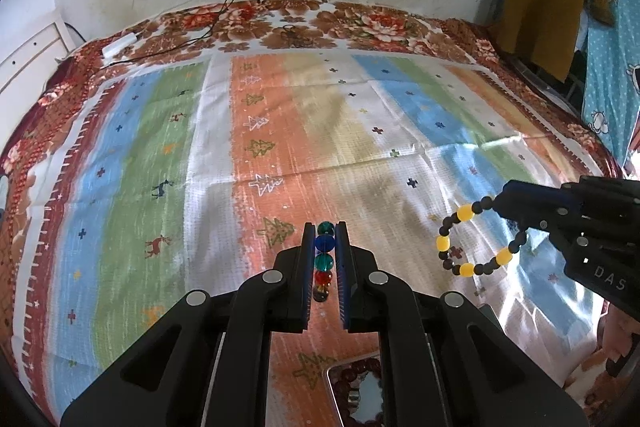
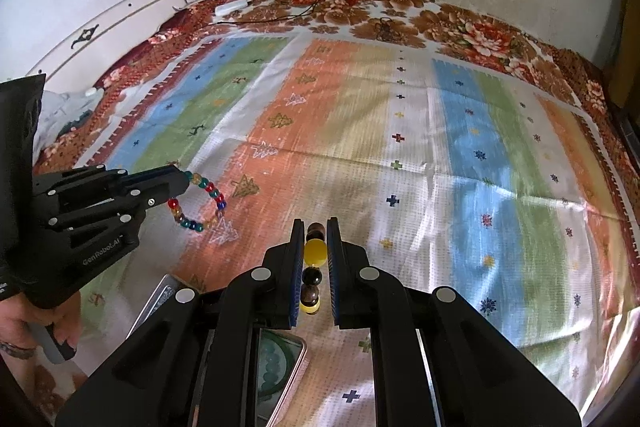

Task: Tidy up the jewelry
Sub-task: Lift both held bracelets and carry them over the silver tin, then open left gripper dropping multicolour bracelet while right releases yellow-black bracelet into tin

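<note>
Two handheld grippers hang above a striped, tree-patterned bedspread [image 1: 280, 131], each carrying a beaded bracelet; the left gripper [image 1: 325, 239] has its jaws nearly closed on a multicoloured glass-bead bracelet [image 2: 200, 205], which loops free beyond the fingertips over the cloth's orange stripe; the right gripper [image 2: 314, 241], level with it and reaching in from the bedspread's near right, pinches a yellow-and-black bead bracelet [image 1: 476, 239] the same way, jaws narrowed to a bead's width; a bare hand [image 2: 36, 327] grips the left tool's handle; below the grippers, at the bedspread's near edge, lie a metal tin [image 1: 334, 383] holding dark red beads and a pink-rimmed tin [image 2: 294, 371] with green ones.
</note>
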Tool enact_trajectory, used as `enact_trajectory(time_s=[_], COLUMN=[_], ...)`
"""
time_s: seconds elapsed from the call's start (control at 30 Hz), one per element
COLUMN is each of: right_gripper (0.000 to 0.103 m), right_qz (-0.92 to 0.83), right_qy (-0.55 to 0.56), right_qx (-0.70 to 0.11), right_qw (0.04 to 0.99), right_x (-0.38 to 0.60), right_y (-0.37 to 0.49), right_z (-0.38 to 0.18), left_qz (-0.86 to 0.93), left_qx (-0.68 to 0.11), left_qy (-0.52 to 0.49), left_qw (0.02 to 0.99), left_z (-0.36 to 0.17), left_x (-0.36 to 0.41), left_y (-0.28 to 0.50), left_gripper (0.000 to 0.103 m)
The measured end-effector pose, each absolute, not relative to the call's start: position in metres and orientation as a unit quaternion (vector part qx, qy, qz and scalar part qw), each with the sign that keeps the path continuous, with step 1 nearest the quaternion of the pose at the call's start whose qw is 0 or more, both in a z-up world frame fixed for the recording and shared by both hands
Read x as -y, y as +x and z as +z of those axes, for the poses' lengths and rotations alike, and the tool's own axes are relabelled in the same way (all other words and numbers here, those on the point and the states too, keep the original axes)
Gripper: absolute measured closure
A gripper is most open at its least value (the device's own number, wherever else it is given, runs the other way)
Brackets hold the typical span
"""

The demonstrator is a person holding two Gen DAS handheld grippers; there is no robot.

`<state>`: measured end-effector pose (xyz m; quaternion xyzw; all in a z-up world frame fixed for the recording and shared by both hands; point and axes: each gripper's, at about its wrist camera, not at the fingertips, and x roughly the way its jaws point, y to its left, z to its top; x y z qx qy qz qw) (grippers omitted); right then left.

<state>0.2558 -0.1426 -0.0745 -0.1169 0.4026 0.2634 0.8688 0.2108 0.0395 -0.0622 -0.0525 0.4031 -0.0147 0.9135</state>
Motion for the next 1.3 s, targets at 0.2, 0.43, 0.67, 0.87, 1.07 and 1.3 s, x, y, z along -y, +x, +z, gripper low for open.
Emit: enact_trajectory(time_s=[0.2, 0.43, 0.67, 0.87, 1.07, 1.3], right_gripper=[0.091, 0.091, 0.091, 0.091, 0.091, 0.091], right_qz=[0.272, 0.288, 0.297, 0.303, 0.31, 0.31], right_qy=[-0.118, -0.115, -0.112, -0.112, -0.112, -0.112], right_qx=[-0.392, -0.383, -0.381, -0.38, -0.381, -0.39], right_qw=[0.871, 0.87, 0.868, 0.867, 0.864, 0.86], right_x=[0.144, 0.144, 0.145, 0.145, 0.146, 0.149], right_y=[0.244, 0.232, 0.221, 0.213, 0.205, 0.196], right_z=[-0.069, -0.06, -0.057, -0.056, -0.056, -0.062], left_qz=[-0.014, -0.017, -0.021, -0.023, -0.025, -0.028], left_qx=[-0.399, -0.391, -0.388, -0.386, -0.384, -0.386], left_qy=[-0.047, -0.053, -0.055, -0.056, -0.054, -0.056], left_qw=[0.916, 0.919, 0.92, 0.92, 0.922, 0.92], left_z=[-0.059, -0.055, -0.053, -0.052, -0.052, -0.056], left_x=[-0.033, -0.031, -0.028, -0.025, -0.02, -0.015], left_y=[0.199, 0.189, 0.182, 0.174, 0.164, 0.155], left_gripper=[0.094, 0.094, 0.094, 0.094, 0.094, 0.094])
